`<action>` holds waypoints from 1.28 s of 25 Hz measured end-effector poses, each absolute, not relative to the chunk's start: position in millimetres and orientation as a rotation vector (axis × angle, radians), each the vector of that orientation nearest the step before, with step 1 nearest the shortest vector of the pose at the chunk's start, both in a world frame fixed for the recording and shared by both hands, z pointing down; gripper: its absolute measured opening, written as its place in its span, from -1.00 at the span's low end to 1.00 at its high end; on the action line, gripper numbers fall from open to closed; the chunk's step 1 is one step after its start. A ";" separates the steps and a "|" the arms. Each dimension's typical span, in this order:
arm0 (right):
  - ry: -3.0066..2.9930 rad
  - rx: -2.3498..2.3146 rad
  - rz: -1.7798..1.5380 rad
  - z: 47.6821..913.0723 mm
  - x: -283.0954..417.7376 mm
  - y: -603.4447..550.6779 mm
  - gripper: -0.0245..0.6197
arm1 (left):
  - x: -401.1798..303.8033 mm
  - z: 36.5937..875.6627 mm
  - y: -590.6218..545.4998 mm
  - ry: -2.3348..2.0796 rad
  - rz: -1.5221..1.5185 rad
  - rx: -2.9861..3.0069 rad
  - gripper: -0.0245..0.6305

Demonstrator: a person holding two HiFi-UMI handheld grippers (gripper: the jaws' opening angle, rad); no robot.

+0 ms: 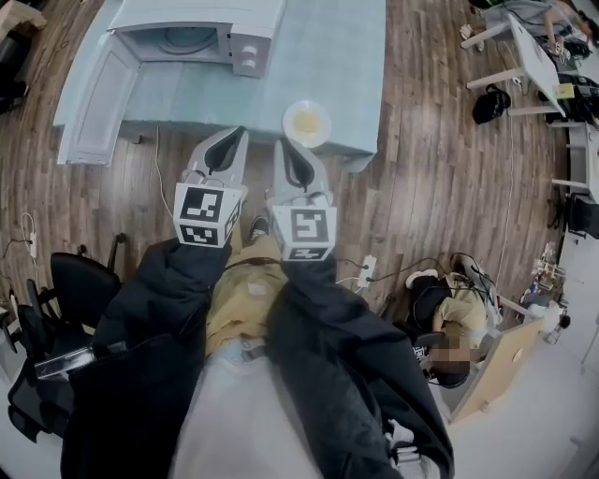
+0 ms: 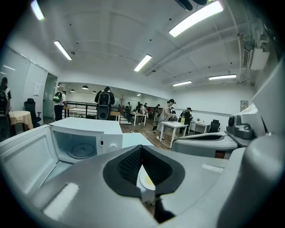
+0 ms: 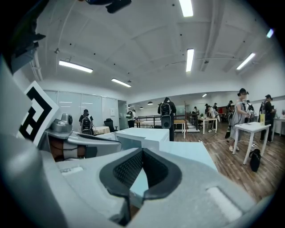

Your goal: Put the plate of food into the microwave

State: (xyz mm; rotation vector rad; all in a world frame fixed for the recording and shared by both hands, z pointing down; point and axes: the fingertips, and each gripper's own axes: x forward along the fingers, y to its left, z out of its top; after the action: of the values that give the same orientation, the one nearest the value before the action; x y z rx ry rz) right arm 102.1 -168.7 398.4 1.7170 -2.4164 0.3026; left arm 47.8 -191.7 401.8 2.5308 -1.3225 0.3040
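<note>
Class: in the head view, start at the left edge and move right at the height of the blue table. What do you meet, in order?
microwave door, swung open → microwave → plate of food → black bag on the floor

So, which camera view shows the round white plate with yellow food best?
The head view: the whole round white plate with yellow food lies in the open on the pale blue table. The left gripper view shows only a narrow sliver of it. The right gripper view does not show it.
</note>
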 end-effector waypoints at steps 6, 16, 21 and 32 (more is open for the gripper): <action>-2.344 1.754 0.360 408.0 92.5 -212.2 -0.93 | 34.1 409.9 -237.6 -1.256 0.316 2.538 -0.93; -2.215 1.781 0.549 461.5 88.7 -236.9 -0.93 | 28.9 461.6 -272.0 -1.106 0.413 2.495 -0.93; -2.151 1.774 0.716 503.4 111.4 -235.9 -0.93 | 45.1 504.2 -272.2 -1.038 0.528 2.438 -0.93; -2.047 1.650 1.013 594.5 154.2 -223.4 -0.93 | 73.8 598.0 -253.7 -0.930 0.738 2.249 -0.93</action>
State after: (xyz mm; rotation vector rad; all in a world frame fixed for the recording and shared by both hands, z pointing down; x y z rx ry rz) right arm 154.2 -223.4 594.5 1.6503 -2.0470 1.0131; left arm 73.8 -253.7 598.0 2.2494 -0.9300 0.7379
